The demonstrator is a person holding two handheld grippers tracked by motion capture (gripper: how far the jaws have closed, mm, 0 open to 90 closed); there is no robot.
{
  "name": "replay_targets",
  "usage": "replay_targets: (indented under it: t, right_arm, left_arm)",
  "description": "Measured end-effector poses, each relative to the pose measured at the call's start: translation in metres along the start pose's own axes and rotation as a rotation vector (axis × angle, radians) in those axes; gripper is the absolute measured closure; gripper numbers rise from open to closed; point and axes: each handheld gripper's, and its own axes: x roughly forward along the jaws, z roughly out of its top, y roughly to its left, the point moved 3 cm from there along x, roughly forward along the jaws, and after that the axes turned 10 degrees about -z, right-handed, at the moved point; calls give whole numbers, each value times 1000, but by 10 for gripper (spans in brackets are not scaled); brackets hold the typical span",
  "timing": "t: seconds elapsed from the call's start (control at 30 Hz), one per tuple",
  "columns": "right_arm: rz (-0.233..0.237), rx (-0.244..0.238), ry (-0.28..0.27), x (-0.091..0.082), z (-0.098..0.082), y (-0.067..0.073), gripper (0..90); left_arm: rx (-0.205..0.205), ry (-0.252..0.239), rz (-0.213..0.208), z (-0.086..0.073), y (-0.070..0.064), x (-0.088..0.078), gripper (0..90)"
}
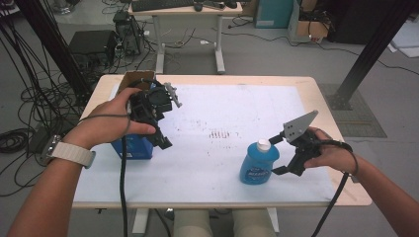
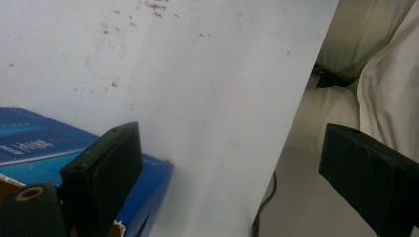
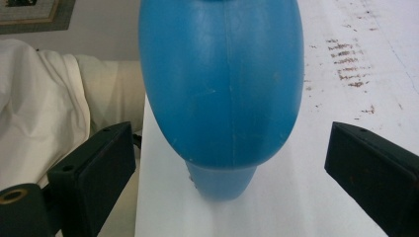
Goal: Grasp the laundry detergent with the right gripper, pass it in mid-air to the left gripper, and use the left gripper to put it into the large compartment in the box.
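White sheet (image 1: 217,113) over a pale table (image 1: 316,84), cables and a second desk on the grey floor behind. Blue bottle (image 1: 258,164) upright at about 4 o'clock on the sheet, white cap up — right gripper (image 1: 279,155) level with its body from the 3 o'clock side, jaws spread wide to either side and not touching, probably lined up for a squeeze across the middle. In the right gripper view, bottle (image 3: 221,94) dead centre between the two black jaws, gaps on both sides. Left gripper (image 1: 165,121) held above a blue box (image 1: 133,147) at 9 o'clock, jaws wide apart and empty, apparently parked clear of the work. In the left gripper view, box (image 2: 34,148) low at 8 o'clock, behind one jaw. Brown carton (image 1: 136,78) behind the left hand half hidden, contents out of sight. Bottle label too blurred to read; box cut off by hand and gripper, print illegible.
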Motion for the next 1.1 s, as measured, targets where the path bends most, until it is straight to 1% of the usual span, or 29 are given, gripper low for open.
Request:
replay_targets:
  t: [0.27,0.3,0.33,0.43,0.53,0.57,0.93,1.1]
  right_arm:
    - [0,1,6,4,-2,1,53]
    - [0,2,3,5,-2,1,53]
    - [0,2,6,6,-3,1,53]
    - [-4,7,-1,10,-4,3,53]
    - [-5,4,-5,12,-5,3,55]
    - [-9,8,-11,13,-5,3,55]
    - [-8,17,-39,20,-8,5,65]
    - [-2,12,-46,23,-9,6,73]
  left_arm:
    - [4,-2,-2,0,1,2,101]
    - [9,4,-9,0,1,2,101]
    - [0,0,-3,0,1,2,100]
    - [8,2,-10,0,1,2,101]
    - [8,2,-9,0,1,3,101]
    - [0,-1,1,-1,1,3,101]
    - [0,3,-4,0,1,3,102]
    - [-4,1,-2,0,1,4,102]
